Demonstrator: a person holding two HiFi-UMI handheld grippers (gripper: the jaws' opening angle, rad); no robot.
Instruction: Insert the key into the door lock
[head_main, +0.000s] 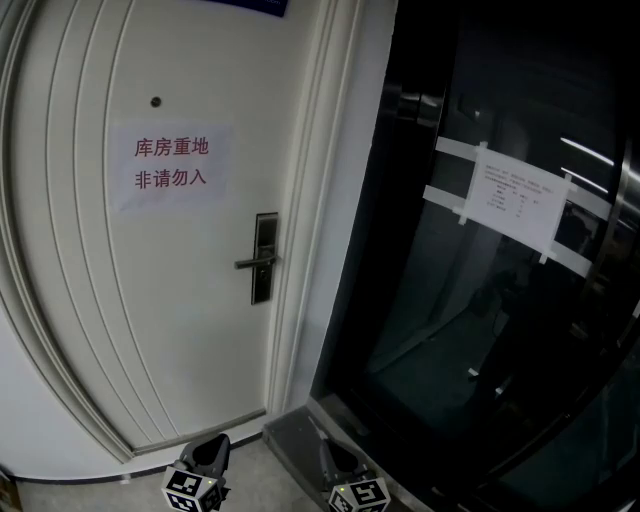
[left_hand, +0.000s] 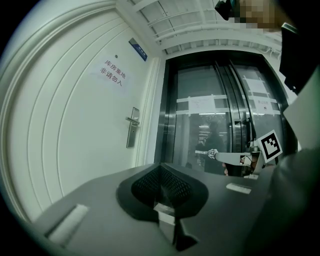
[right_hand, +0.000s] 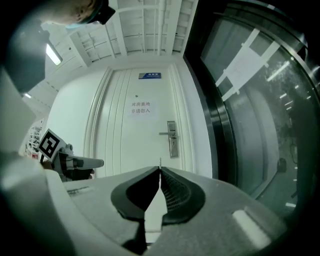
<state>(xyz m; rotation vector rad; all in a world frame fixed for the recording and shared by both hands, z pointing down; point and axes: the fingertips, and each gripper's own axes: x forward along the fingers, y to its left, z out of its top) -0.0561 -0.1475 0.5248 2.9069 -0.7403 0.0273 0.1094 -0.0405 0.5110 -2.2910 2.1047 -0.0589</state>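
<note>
Right gripper (right_hand: 160, 169): jaws clamped on the key (right_hand: 160, 161), whose thin tip protrudes level toward the white door (head_main: 120, 320). Left gripper (left_hand: 160, 166): jaws together, nothing between them. Door lock (head_main: 265, 257): at the door's right edge, below the paper notice (head_main: 170, 165), well apart from both grippers.

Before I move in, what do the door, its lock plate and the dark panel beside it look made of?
The door: white paint, matte, moulded grooves; wood or steel unclear. The lock plate: probably metal, dull grey sheen. The dark panel: likely glass, glossy, showing reflections.
</note>
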